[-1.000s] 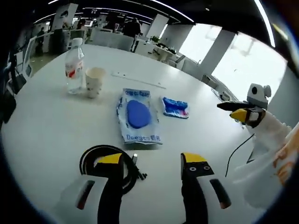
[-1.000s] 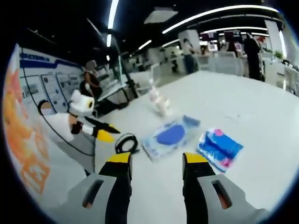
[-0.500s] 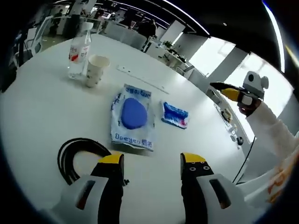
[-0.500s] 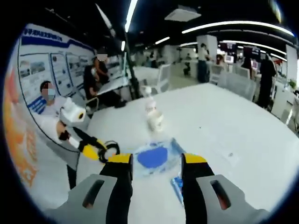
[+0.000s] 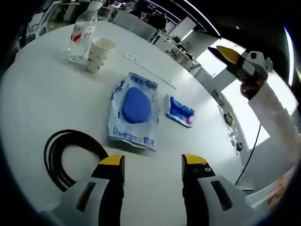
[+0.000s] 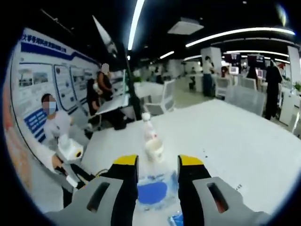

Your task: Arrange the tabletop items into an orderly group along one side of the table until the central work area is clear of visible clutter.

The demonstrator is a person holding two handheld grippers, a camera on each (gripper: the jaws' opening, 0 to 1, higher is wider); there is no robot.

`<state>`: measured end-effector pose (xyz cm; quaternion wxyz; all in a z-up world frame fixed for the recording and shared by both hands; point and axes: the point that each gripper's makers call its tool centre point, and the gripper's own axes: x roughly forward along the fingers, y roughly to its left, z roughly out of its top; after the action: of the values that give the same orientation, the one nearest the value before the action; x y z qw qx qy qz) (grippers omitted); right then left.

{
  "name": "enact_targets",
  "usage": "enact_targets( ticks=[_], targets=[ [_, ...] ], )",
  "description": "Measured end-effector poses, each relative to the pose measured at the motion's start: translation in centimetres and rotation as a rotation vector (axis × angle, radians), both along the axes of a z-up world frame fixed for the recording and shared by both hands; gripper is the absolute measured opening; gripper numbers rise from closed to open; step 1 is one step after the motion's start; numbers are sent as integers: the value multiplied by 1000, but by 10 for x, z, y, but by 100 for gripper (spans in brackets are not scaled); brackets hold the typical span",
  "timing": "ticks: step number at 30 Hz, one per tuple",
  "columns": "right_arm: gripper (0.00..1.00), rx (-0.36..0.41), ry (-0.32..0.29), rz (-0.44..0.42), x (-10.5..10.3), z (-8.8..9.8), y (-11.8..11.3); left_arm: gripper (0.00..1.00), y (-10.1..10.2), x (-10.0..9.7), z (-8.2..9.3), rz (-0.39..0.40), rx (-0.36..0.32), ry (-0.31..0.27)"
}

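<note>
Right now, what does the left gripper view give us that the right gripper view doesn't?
Left gripper view only: the coiled black cable near the left gripper, and the right gripper raised off the table at upper right. It also shows the small blue-and-pink packet whole, where the right gripper view catches just a corner.

Right gripper view only: people standing and sitting by a wall of posters, and the left gripper low at left.

Both: the round white table, the clear plastic water bottle, the white paper cup and the clear pouch with a blue oval.
</note>
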<state>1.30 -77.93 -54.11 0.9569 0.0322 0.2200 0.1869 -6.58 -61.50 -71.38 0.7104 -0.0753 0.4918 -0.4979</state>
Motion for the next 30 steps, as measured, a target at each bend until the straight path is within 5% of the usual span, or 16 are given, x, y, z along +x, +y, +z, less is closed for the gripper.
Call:
enact_targets(
  ticks=[3,5,7,9,14,30],
  targets=[
    [43,-184,161,102,8,-9,-19,48,-6,2,-2,19,-5,15],
    [45,-225,265,126,10,-19,-29,48,-10,1,-9,23,4,29],
    [43,-164,231,142,21,-22,-27,48,-12,-1,-15,33,14,43],
    [43,-91,272,98,32,-43,-38,48,-13,-1,-18,52,12,59],
    [44,-140,367,138,25,-91,-28,48,-14,-2,-27,82,27,75],
    [38,-221,553,256,24,-192,-13,44,-30,5,-39,239,-7,175]
  ],
)
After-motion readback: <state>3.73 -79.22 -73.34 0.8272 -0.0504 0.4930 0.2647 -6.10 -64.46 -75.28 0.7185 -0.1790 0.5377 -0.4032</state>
